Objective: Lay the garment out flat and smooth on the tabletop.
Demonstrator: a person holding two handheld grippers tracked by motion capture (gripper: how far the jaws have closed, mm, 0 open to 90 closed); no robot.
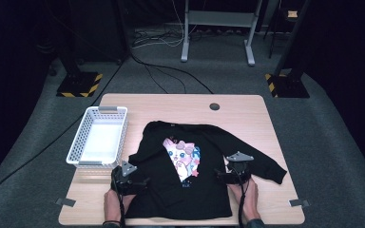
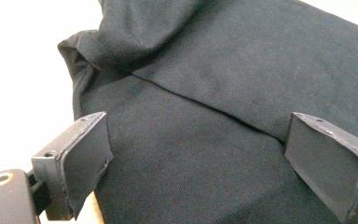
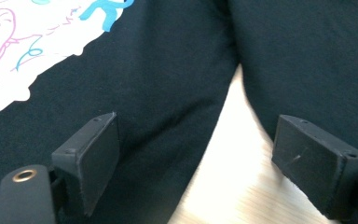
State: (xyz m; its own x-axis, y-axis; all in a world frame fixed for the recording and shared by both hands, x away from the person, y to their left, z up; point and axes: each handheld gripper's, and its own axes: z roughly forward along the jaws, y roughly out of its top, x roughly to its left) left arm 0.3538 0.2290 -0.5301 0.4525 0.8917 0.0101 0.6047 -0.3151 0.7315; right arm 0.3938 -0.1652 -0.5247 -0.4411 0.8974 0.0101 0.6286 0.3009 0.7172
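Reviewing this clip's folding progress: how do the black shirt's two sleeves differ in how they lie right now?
The left sleeve is folded in over the black shirt, partly covering the cartoon print; the right sleeve lies spread outward on the table.

The left sleeve lies on the shirt's body; the right sleeve leaves a wedge of bare wood between itself and the body.

Shared: each has an open gripper beside it, the left gripper and the right gripper.

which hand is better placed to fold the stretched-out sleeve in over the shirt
Right, likely. The right hand-held gripper sits open beside the extended sleeve of the black shirt. The left hand-held gripper is on the opposite side, where that sleeve already lies folded in.
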